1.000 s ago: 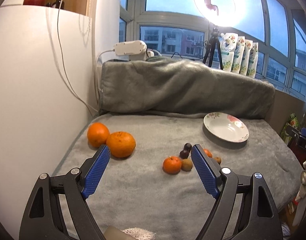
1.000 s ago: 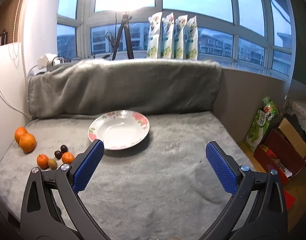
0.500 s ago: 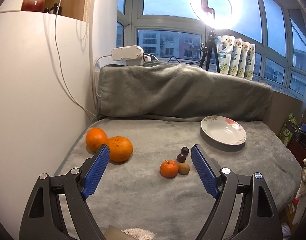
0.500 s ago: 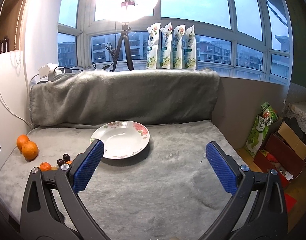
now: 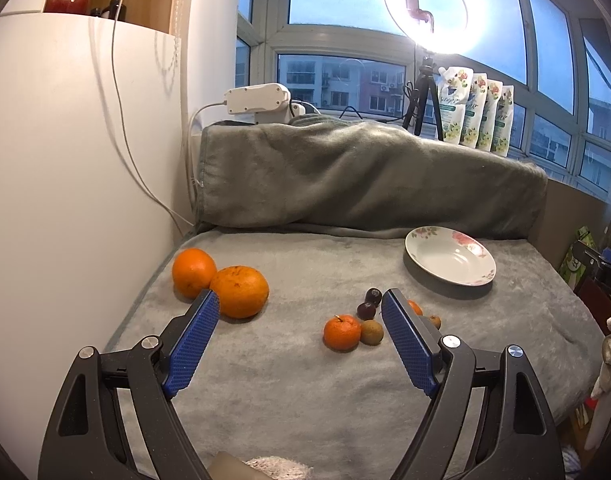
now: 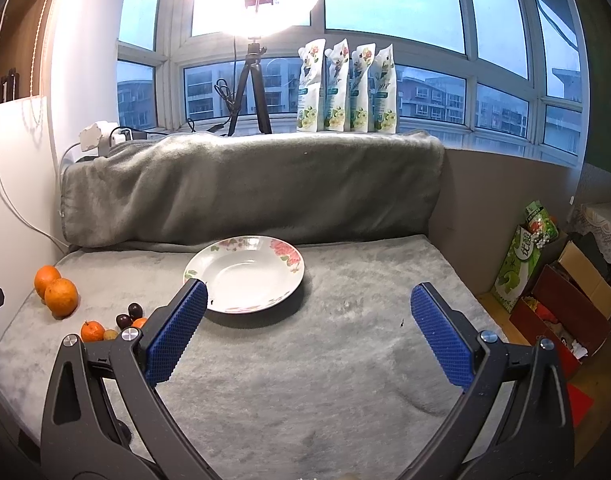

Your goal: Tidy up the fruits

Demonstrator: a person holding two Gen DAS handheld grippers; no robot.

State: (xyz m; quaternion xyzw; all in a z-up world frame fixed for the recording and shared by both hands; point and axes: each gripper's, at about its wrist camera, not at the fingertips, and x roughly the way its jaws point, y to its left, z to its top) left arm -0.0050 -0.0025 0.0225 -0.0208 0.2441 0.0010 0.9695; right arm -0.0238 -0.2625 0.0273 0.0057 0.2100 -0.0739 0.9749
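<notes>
The left gripper's [image 5: 301, 308] right finger hid part of a small orange fruit and a brown one behind it; what they were could not be told. Both grippers, left and right [image 6: 307, 300], stood wide apart, holding and touching nothing. Two oranges [image 5: 221, 284] touched near the blanket-covered desk's [image 5: 305, 380] left edge. A tangerine [image 5: 341, 332], kiwi [image 5: 371, 332] and two dark plums [image 5: 369, 302] clustered mid-desk. The floral plate [image 6: 245, 276] lay empty toward the back.

Open grey blanket [image 6: 305, 380] before the plate [image 6: 245, 276] and right of it; left side crowded by two oranges [image 5: 221, 284] and small fruit cluster [image 5: 361, 324]; draped ledge [image 6: 249, 188] walls the back.
</notes>
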